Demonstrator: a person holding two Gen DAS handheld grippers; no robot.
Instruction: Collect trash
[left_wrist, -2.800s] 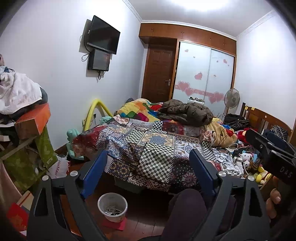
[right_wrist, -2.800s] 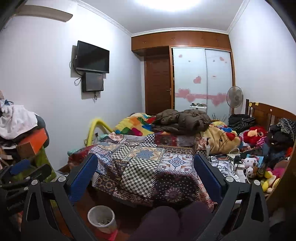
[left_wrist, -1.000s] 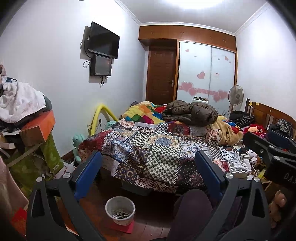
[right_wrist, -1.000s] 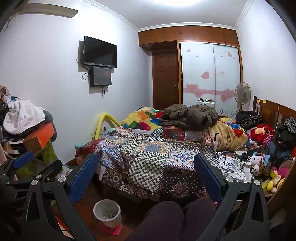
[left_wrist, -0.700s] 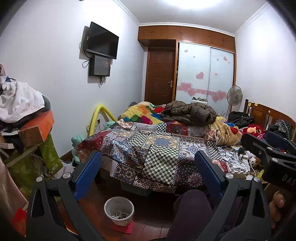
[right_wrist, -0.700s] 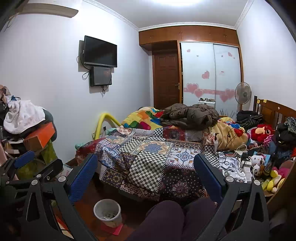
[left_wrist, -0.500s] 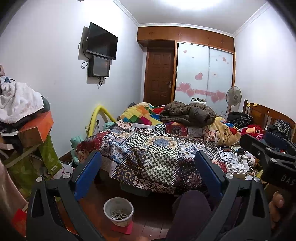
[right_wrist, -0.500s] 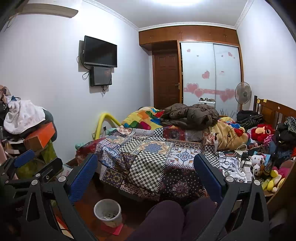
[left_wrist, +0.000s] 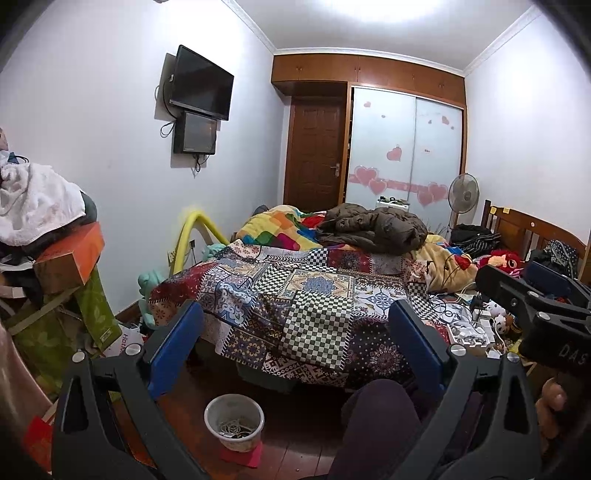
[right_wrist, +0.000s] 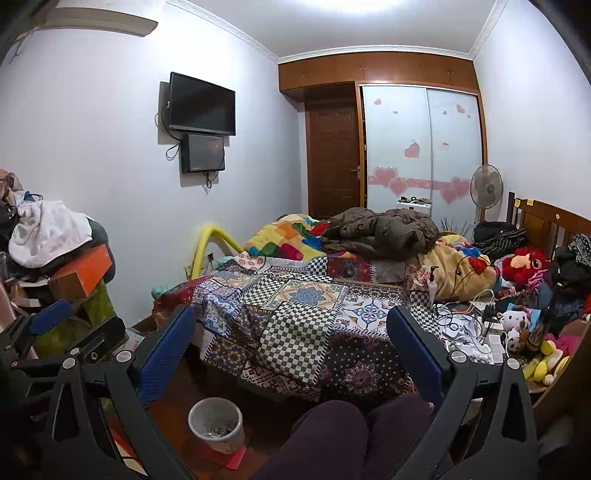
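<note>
Both claws hang wide open and empty, fingers spread, pointed across the bedroom: the left claw (left_wrist: 295, 347) and the right claw (right_wrist: 291, 347) side by side, the right one showing at three o'clock in the left view. Just below them, at about seven o'clock, a small white bin (left_wrist: 234, 421) stands on the wooden floor (left_wrist: 295, 435) on a red mat (left_wrist: 242, 454), with some scraps already in it. The person's knee (left_wrist: 376, 421) sits at five o'clock. Beyond lies the bed (left_wrist: 310, 295) under its patchwork cover; at three o'clock, cables, chargers and soft toys crowd its edge. No clear piece of trash stands out, so I would worry about a claw snagging those cables (right_wrist: 461, 317), or a foot tipping the bin.
</note>
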